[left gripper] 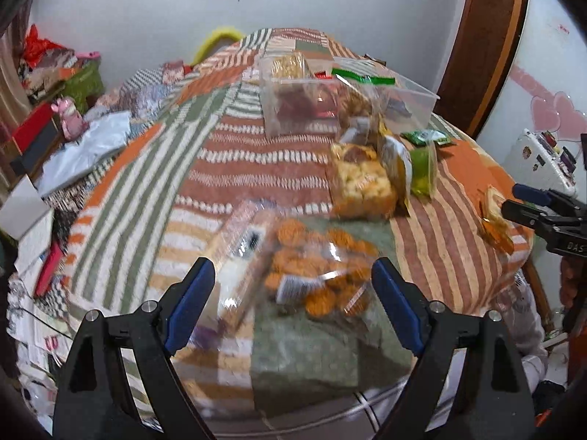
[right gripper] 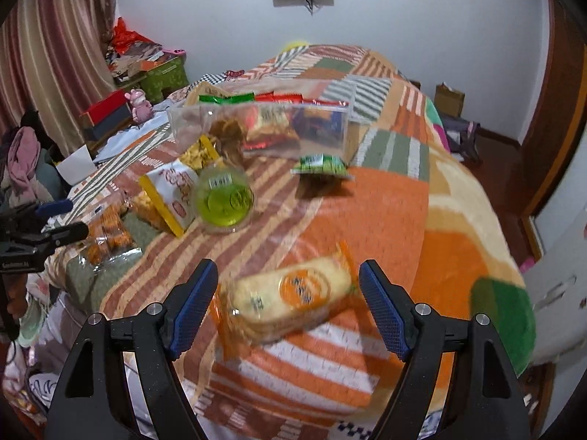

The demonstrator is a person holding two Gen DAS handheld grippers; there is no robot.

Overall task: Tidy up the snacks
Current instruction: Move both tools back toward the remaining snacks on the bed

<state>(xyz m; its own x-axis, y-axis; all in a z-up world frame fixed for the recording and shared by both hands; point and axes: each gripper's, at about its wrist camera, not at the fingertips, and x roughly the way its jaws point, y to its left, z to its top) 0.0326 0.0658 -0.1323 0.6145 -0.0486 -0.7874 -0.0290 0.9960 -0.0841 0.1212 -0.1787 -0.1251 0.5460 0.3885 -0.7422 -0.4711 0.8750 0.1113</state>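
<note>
My left gripper [left gripper: 293,286] is open over a clear bag of round orange cookies [left gripper: 315,275] lying on the striped blanket [left gripper: 146,168]. My right gripper [right gripper: 288,289] is open around a wrapped pale cake with an orange label [right gripper: 293,293], not touching it. A clear plastic box [left gripper: 293,110] holding several snack packs stands farther back; it also shows in the right wrist view [right gripper: 264,128]. The right gripper shows at the right edge of the left wrist view [left gripper: 528,201], the left gripper at the left edge of the right wrist view [right gripper: 66,216].
Between the box and the grippers lie a bag of yellow puffs [left gripper: 363,183], a white and yellow pack [right gripper: 172,194], a green jelly cup [right gripper: 223,201] and a small green packet [right gripper: 323,165]. Clutter lies left of the bed. The blanket's edge drops off at right.
</note>
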